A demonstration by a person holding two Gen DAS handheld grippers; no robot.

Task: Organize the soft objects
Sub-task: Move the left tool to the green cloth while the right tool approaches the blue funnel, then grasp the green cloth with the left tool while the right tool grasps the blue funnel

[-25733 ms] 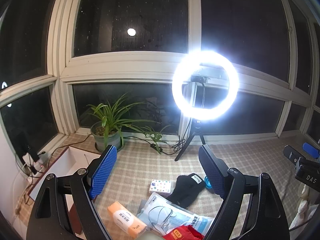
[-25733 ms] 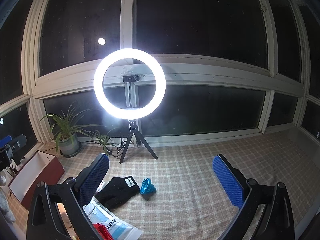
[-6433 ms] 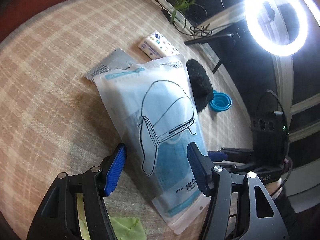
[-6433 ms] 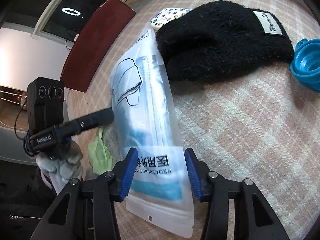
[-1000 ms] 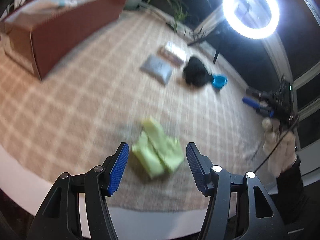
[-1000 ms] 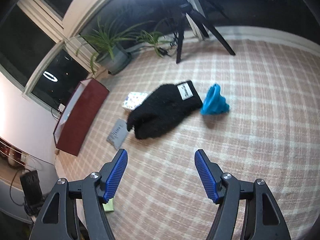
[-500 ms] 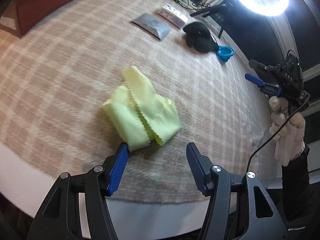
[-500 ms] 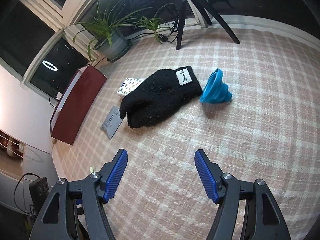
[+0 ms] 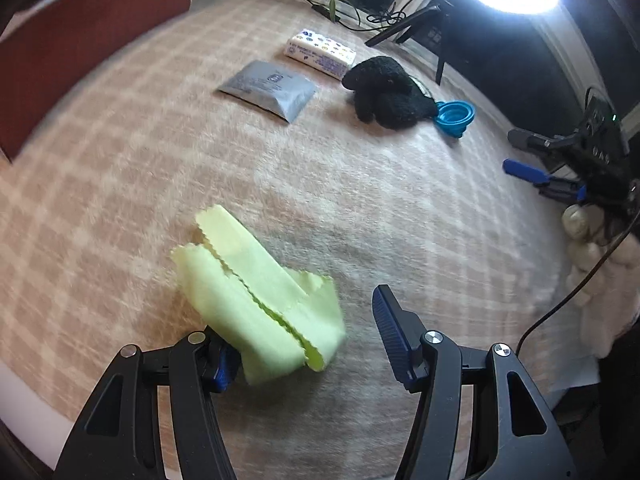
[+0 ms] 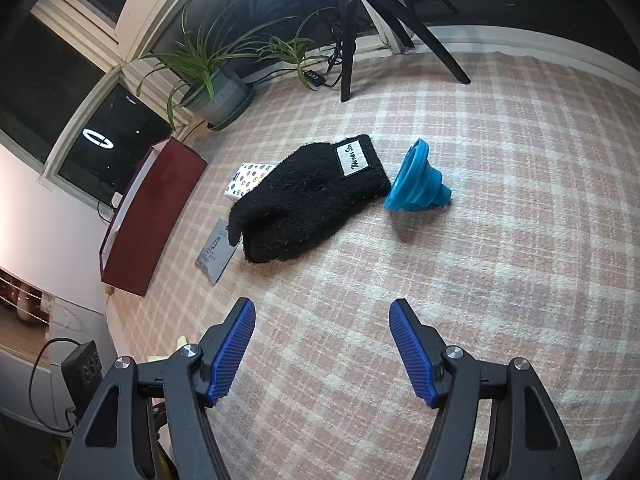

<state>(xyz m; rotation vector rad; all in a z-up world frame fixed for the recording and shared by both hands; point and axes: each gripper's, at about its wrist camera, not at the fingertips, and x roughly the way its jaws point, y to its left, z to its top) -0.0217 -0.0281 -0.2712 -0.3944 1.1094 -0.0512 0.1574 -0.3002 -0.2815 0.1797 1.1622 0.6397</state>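
A folded light-green cloth (image 9: 260,292) lies on the checked mat near its front edge. My left gripper (image 9: 306,340) is open just over the cloth's near end, which covers most of its left finger. A black knit glove (image 9: 386,94) lies further back; in the right wrist view it (image 10: 308,200) is ahead of my right gripper (image 10: 322,344), which is open, empty and well short of it. A grey flat pouch (image 9: 268,88) and a patterned tissue pack (image 9: 320,50) lie left of the glove.
A blue collapsible funnel (image 10: 418,184) touches the glove's cuff side. A dark red box (image 10: 152,208) stands at the mat's left. A potted plant (image 10: 220,92) and the ring-light tripod (image 10: 352,20) stand at the back. The right gripper shows in the left wrist view (image 9: 560,176).
My left gripper has come down and forward to the green cloth, which now lies between its fingers. My right gripper has moved a little closer to the black glove.
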